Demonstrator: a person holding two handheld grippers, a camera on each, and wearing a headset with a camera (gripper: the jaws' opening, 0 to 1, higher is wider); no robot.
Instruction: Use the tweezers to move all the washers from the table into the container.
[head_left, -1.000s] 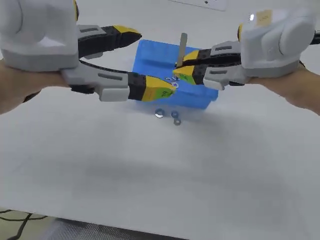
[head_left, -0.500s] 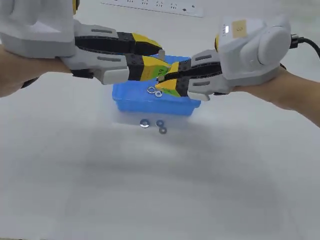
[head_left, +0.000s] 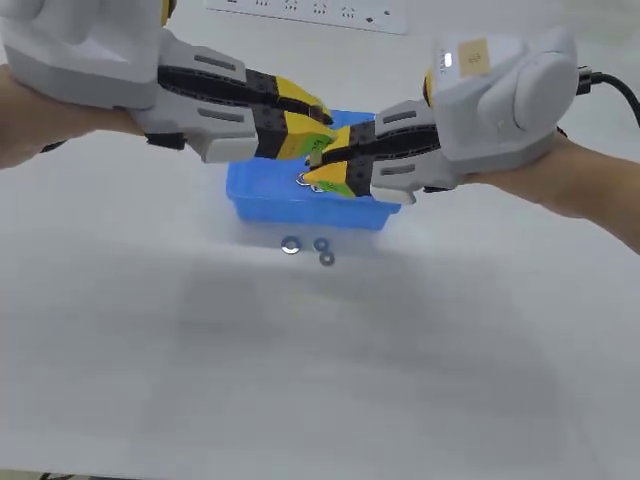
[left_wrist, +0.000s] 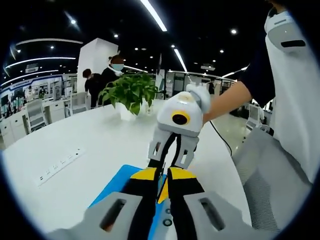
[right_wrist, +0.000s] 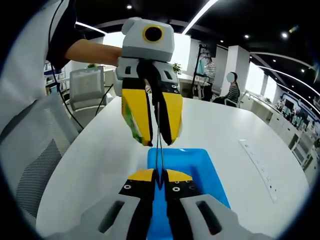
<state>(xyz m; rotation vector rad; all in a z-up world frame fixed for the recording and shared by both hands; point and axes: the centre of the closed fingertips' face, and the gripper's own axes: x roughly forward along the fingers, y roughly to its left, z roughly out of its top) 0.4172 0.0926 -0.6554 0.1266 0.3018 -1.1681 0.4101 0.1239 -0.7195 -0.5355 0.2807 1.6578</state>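
Left hand-held gripper (left_wrist: 162, 186) and right hand-held gripper (right_wrist: 159, 176) pinch thin metal tweezers (right_wrist: 159, 145); three metal washers (head_left: 320, 244) remain on white tabletop (head_left: 300, 380) beside blue plastic container (head_left: 258, 200).

The left gripper (head_left: 318, 125) and right gripper (head_left: 326, 172) are meeting tip to tip over the blue container (head_left: 262, 197), their fingers (head_left: 290, 98) lying close together. Three washers (head_left: 320, 245) are lying on the white counter (head_left: 300, 360), just beside the container's near wall.
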